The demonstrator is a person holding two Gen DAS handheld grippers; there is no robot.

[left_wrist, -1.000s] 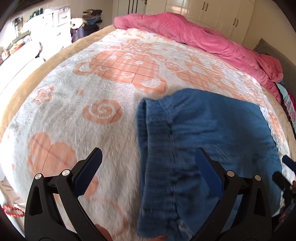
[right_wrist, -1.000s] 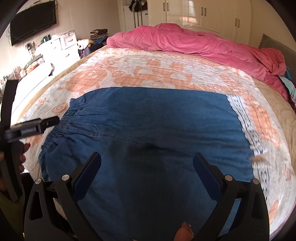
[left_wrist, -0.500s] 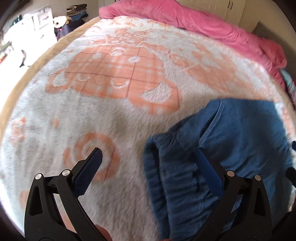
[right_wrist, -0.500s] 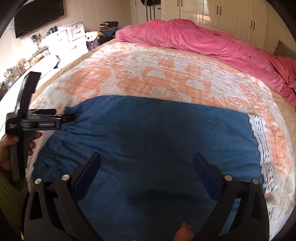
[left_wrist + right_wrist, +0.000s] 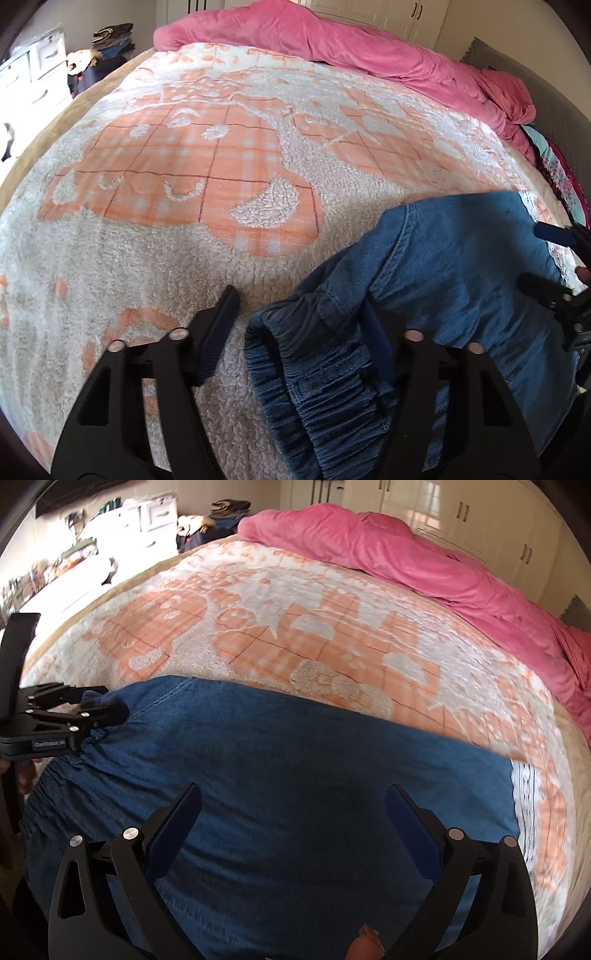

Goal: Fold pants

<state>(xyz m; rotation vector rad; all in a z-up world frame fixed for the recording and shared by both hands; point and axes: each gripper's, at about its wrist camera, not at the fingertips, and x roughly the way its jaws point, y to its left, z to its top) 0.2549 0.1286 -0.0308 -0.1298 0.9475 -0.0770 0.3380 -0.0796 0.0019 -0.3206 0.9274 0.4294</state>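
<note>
The blue denim pants with a gathered elastic waistband (image 5: 369, 354) lie flat across the fleecy peach-and-white bed blanket (image 5: 184, 221). The left gripper (image 5: 303, 325) is closing around the waistband corner — presumably to lift it — while the right gripper (image 5: 291, 812) hovers spread wide, empty, over the legs.

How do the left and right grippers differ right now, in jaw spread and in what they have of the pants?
The left gripper has narrower jaws, closing around the gathered waistband; the right gripper stands wide open. The left works at the waistband corner of the pants; the right hovers over the flat middle with no cloth pinched. Both are black with blue pads and point down at the bed.
</note>
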